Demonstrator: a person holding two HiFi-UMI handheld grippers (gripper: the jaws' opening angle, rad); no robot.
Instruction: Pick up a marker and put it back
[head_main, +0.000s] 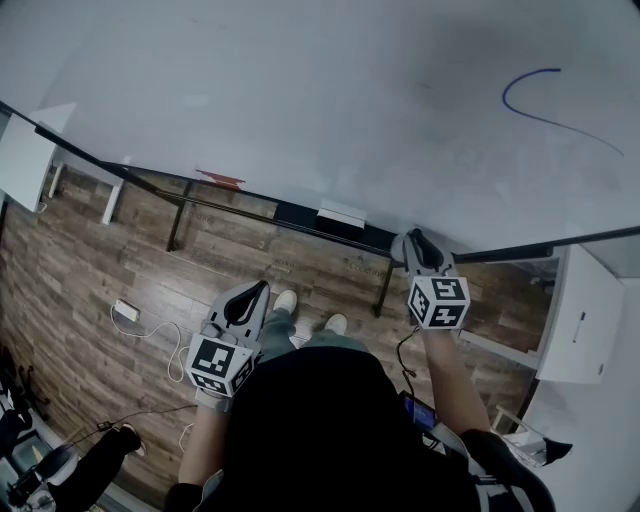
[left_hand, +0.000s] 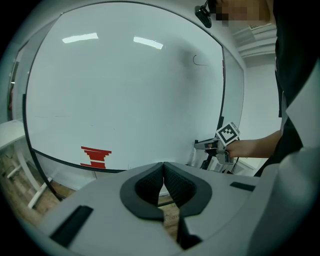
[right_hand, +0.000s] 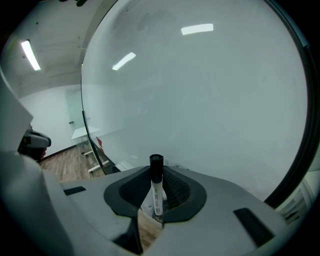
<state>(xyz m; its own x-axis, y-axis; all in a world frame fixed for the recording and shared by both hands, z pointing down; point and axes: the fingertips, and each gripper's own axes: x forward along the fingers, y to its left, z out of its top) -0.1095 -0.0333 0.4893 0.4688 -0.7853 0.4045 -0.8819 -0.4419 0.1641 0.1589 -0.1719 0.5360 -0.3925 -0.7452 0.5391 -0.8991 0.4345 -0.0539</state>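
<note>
My right gripper is shut on a white marker with a black cap, which stands upright between the pads. In the head view the right gripper is raised to the lower edge of the whiteboard, and the marker itself is hidden there. A blue curved line is drawn on the board at the upper right. My left gripper is shut with nothing in it. It hangs lower and to the left, above the floor. The right gripper also shows in the left gripper view.
The board's dark tray rail carries a white eraser and a red item. White desks stand at the right and far left. Cables and a power strip lie on the wooden floor.
</note>
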